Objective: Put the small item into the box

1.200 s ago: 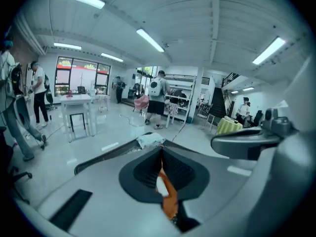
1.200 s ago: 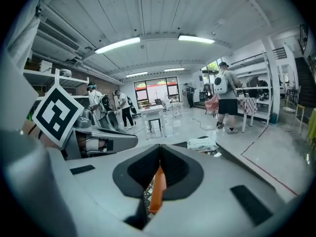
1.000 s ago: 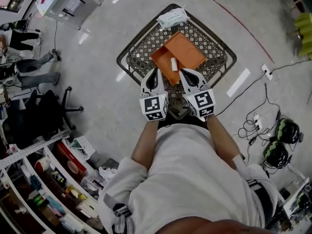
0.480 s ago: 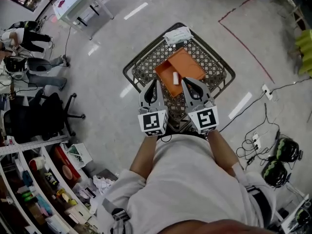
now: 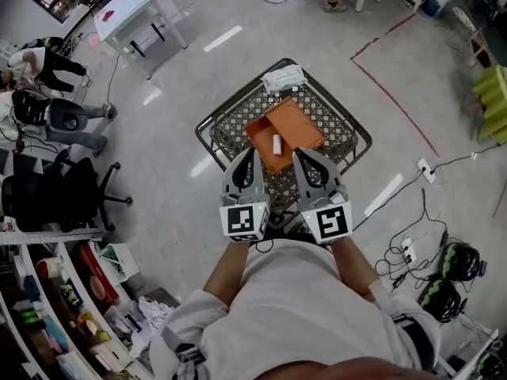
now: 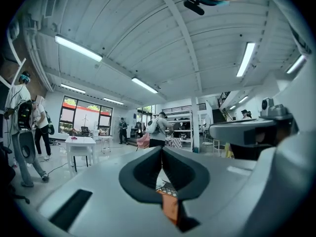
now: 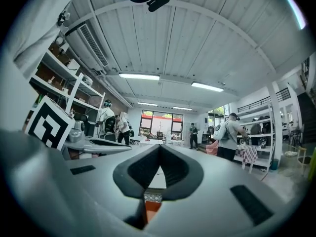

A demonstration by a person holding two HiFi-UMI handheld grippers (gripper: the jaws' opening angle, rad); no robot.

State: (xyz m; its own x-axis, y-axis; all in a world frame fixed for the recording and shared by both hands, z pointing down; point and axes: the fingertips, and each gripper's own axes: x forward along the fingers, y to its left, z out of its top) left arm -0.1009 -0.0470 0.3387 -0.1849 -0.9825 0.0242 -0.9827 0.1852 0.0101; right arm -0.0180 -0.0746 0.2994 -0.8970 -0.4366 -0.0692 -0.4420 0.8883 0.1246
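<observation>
One wire table (image 5: 214, 121) fills the upper middle of the head view. The orange box (image 5: 299, 127) lies on it, its near corner close to the table's edge. The left gripper (image 5: 250, 157) and the right gripper (image 5: 299, 157) hover just below the box, each with its fingers pressed together and empty. A careless nudge from either could push the box off. The small white item (image 5: 276, 144) already lies inside and would spill.

Inside the orange box (image 5: 297, 125), the small white item (image 5: 276, 144) is too small to identify; the white packet (image 5: 283, 77) beyond the box bears unreadable print.
</observation>
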